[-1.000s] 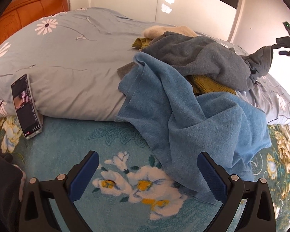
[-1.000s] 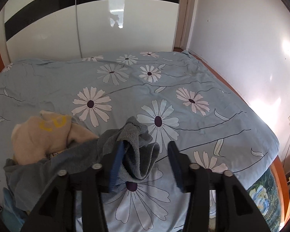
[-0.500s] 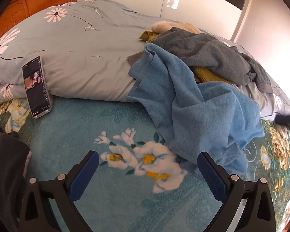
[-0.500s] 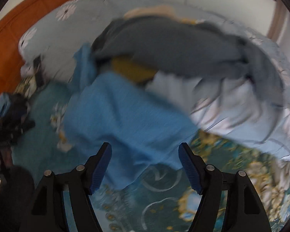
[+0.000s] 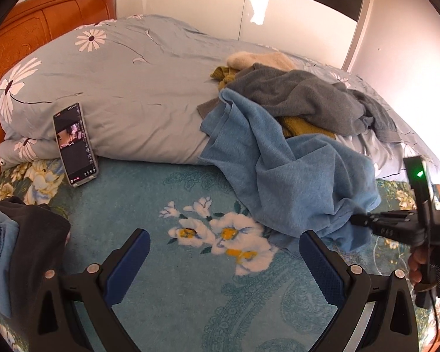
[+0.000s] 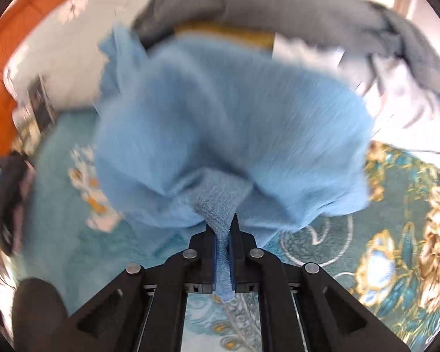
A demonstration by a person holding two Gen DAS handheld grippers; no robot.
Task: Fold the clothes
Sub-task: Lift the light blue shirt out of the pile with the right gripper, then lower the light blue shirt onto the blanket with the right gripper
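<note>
light-blue knitted sweater point(image 5: 284, 173) drapes off the heap of clothes onto the teal floral blanket point(image 5: 173, 270) of the bed. right tongs point(image 6: 222, 234) are pressed together, pinching its hem. left tongs point(image 5: 224, 256) hang spread wide above the blanket, holding nothing. a smartphone point(image 5: 74, 143) leans against the grey daisy-print duvet point(image 5: 126, 88).

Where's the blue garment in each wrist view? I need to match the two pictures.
Left wrist: the blue garment drapes from the clothes pile down onto the teal floral blanket, centre-right.
Right wrist: it fills the centre, blurred, an edge pinched in the right hand-held gripper.
Shared landmark: the phone leaning against the grey duvet, left of the garment in both views.
</note>
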